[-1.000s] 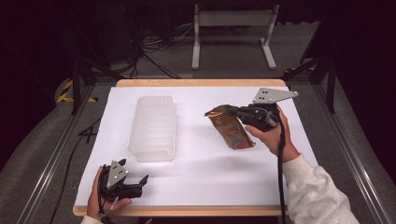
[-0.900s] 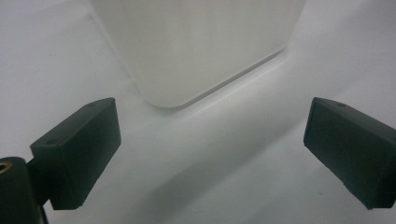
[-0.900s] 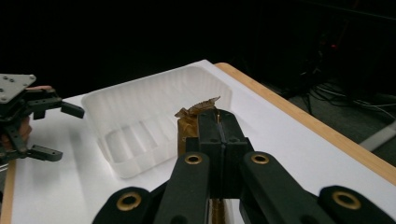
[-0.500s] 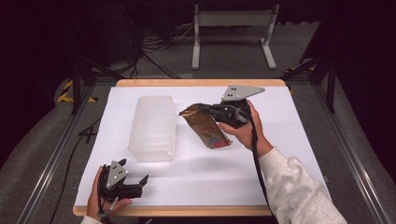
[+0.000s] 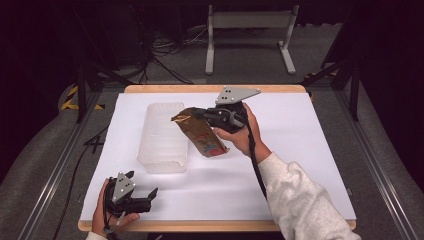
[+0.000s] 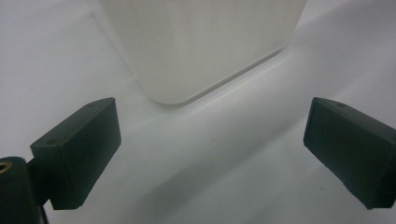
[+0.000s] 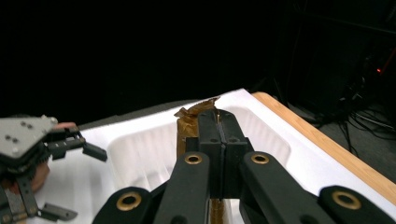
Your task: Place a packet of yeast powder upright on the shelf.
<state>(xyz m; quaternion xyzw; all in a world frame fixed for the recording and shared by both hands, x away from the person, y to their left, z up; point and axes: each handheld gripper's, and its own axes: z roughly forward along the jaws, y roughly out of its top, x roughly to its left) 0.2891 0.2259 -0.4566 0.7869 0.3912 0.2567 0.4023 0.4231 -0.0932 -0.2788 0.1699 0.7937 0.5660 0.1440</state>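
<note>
Brown snack bag point(image 5: 202, 134), print unreadable

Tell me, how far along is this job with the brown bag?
Done: the right gripper has pinched the brown bag and lifted it off the table. In hand: it hangs beside the clear tub. Probably left: lowering it in and letting go. The left gripper waits open.

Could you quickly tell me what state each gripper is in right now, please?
Left gripper: open, holding nothing, resting low near the table's front edge.
Right gripper: shut on the brown packet, held above the table.
</note>
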